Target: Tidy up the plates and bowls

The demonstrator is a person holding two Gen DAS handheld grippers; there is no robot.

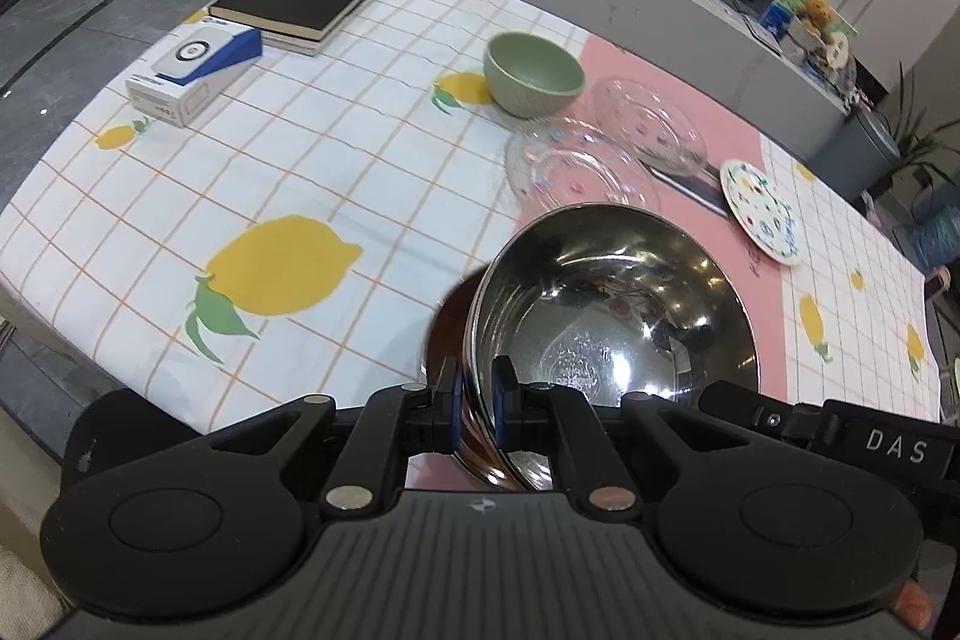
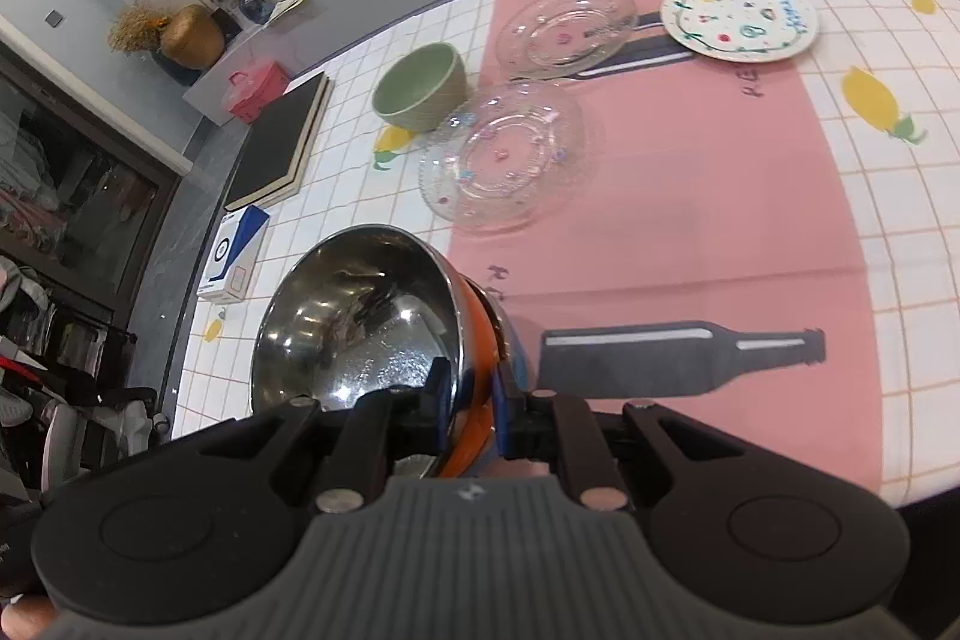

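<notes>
**Two steel bowls held by their rims above the table**

A person holds a tool in each hand. The left tool is pinched nearly shut on the rim of a shiny round steel bowl with a dark reddish-brown outside. The right tool is likewise clamped nearly shut on the rim of a shiny round steel bowl with an orange outside. Each bowl tilts, its hollow facing the camera, likely because a rim grip lets it hang sideways.

Beyond them, on the table with a lemon-print checked cloth and pink mat, sit a pale green ceramic bowl, two clear glass plates with coloured dots, and a white plate with painted fruit. These stand near one another, not stacked. The steel bowls look ready to be nested or set down together.
</notes>
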